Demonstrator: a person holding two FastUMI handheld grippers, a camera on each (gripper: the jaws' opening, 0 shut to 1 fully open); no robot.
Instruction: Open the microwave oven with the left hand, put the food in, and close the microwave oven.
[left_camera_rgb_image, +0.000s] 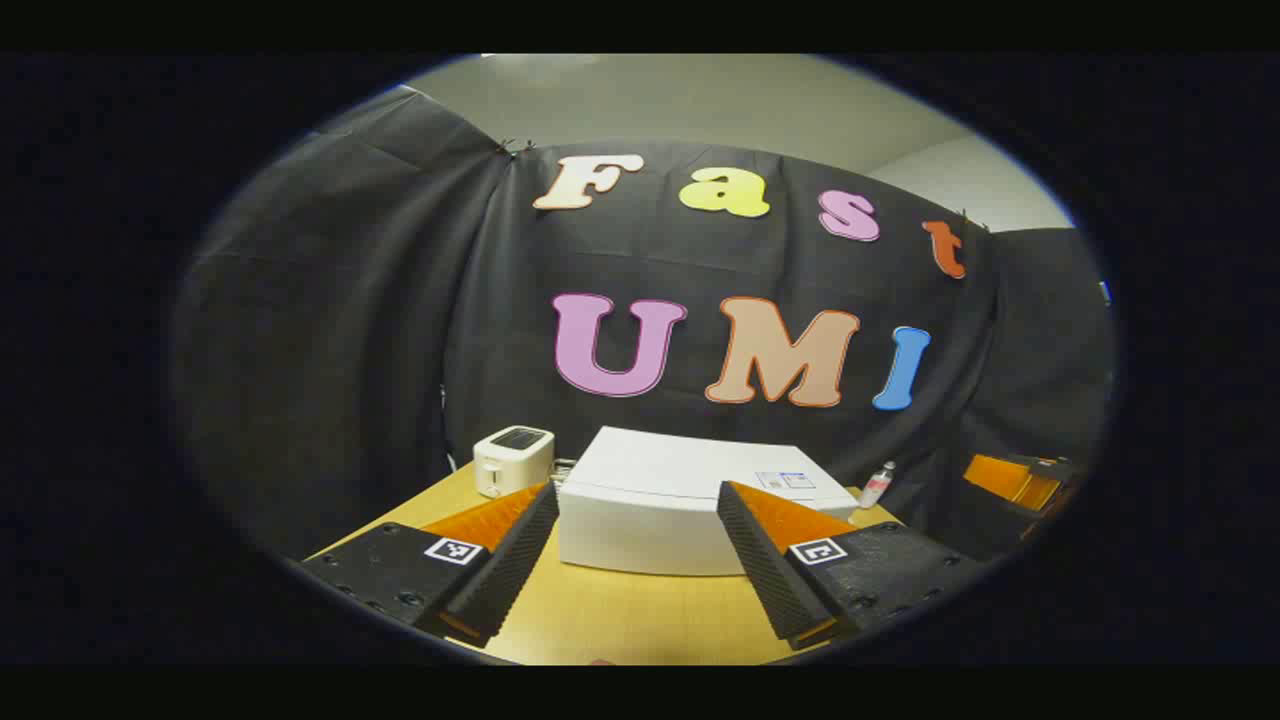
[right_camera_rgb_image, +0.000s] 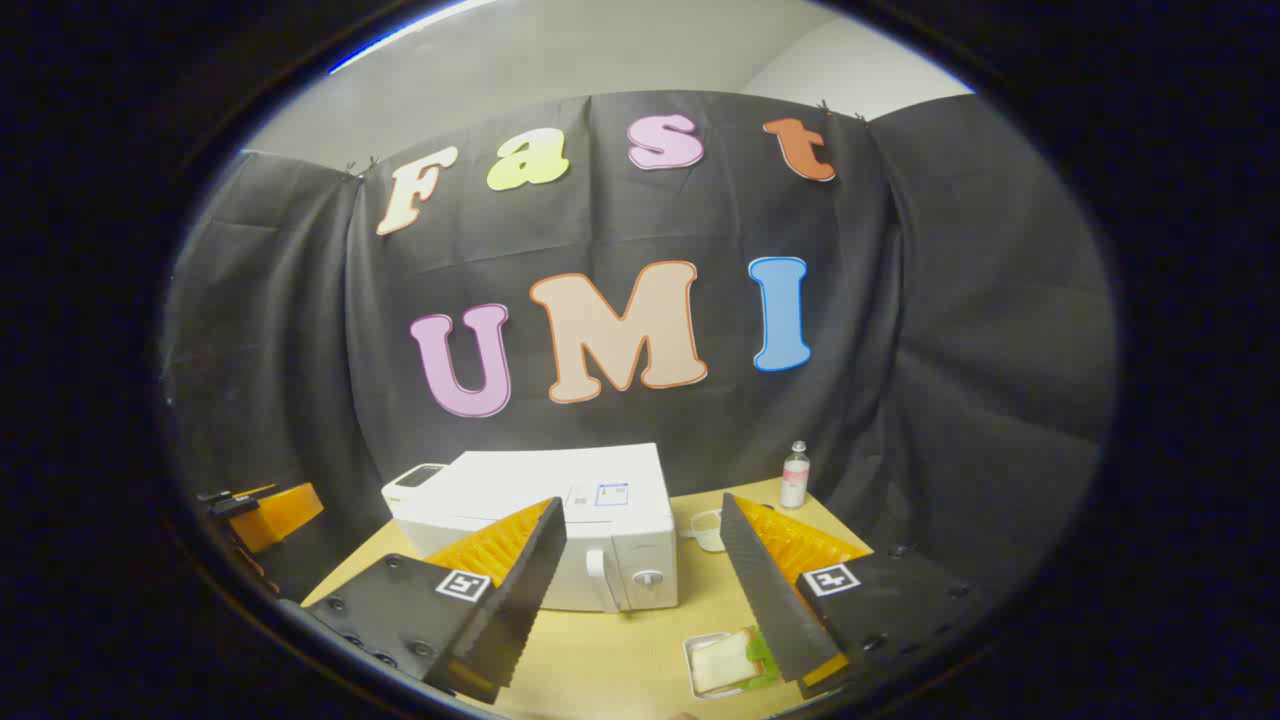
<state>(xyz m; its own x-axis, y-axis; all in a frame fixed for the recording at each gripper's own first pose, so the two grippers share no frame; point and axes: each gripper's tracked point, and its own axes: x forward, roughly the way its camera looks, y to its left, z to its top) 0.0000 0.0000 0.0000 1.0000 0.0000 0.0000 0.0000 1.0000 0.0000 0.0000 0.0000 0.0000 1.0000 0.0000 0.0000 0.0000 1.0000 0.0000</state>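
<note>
None of the three steps appears done: the microwave oven (right_camera_rgb_image: 560, 525) stands on the wooden table (right_camera_rgb_image: 620, 650) with its door shut, its handle (right_camera_rgb_image: 598, 580) and dial (right_camera_rgb_image: 647, 578) facing forward in the right gripper view. The food (right_camera_rgb_image: 728, 662) — a sandwich in a shallow white tray — lies on the table in front of the oven, near its dial side and apart from it. Opening, loading and closing are all judged to remain.

Both tools are held back from the oven. The left gripper (left_camera_rgb_image: 637, 555) has its jaws spread wide and empty, framing the white casing; the right gripper (right_camera_rgb_image: 643, 590) is likewise released and holds nothing, its right-hand finger overlapping the tray's edge in the picture (contact cannot be told).

Count: one microwave oven, one tray of food, two grippers, one white toaster (left_camera_rgb_image: 513, 460) beside the oven, one small bottle (right_camera_rgb_image: 795, 476) near the cloth wall, and one small white object (right_camera_rgb_image: 706, 530) behind the oven, too small to identify.
</note>
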